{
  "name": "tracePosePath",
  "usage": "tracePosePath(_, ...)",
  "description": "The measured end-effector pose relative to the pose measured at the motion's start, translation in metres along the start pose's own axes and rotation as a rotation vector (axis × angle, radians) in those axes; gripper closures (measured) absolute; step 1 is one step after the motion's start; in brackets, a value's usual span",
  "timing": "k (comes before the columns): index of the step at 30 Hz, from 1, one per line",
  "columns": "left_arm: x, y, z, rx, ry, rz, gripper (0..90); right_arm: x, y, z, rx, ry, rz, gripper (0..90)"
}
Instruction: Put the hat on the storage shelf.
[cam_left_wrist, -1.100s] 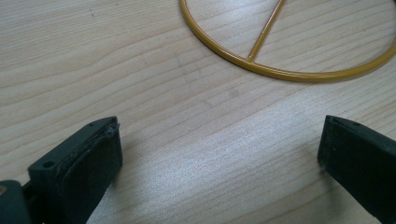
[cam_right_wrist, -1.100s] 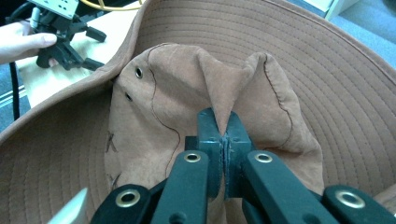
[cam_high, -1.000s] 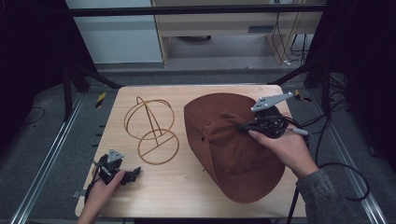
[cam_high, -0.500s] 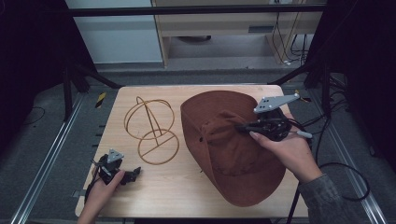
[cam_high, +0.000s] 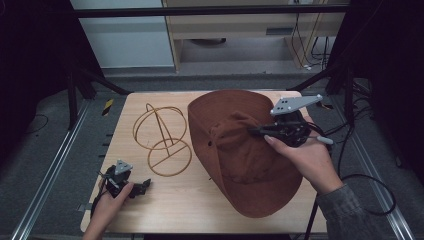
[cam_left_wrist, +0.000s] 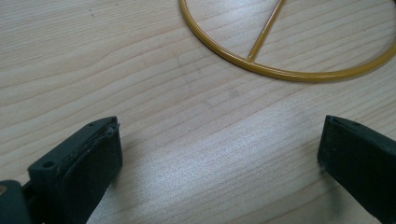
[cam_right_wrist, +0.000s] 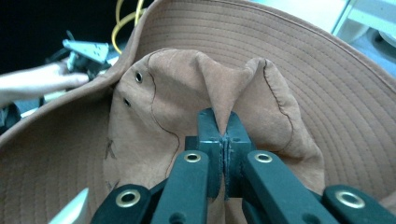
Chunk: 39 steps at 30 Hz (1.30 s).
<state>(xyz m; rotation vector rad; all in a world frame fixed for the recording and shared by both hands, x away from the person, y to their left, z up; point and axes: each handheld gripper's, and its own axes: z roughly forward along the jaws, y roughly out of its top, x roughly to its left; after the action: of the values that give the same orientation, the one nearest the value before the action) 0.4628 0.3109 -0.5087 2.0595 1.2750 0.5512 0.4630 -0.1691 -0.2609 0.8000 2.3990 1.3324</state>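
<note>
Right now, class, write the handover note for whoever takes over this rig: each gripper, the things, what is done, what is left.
Right gripper: shut on a pinched fold of the brown hat crown, one side of the brim lifted off the table.
Left gripper: open, holding nothing, resting on the table near the wire hat stand.
Done: hat gripped.
Left, probably: carry the hat onto the stand and release.

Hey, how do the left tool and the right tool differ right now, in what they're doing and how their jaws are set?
The left tool has its jaws wide apart with nothing between them; the right tool is shut on a fold of the brown hat.
The left tool sits low at the table's near corner, by the gold wire stand; the right tool is raised over the hat's crown.
Both have black jaws and are hand-held.
</note>
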Motion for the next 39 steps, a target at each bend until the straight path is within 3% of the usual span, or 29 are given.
tracePosePath(9, 0.000, 0.000, 0.000, 0.000, 0.000, 0.001, 0.0, 0.009, 0.021, 0.007, -0.061, -0.007, -0.012, 89.2)
tracePosePath(24, 0.000, 0.000, 0.000, 0.000, 0.001, 0.003, 0.0, 0.016, 0.038, 0.014, -0.075, -0.010, -0.021, 89.1)
tracePosePath(39, 0.000, 0.000, 0.000, 0.000, 0.003, 0.003, 0.0, 0.025, 0.070, 0.041, -0.091, -0.002, -0.027, 89.1)
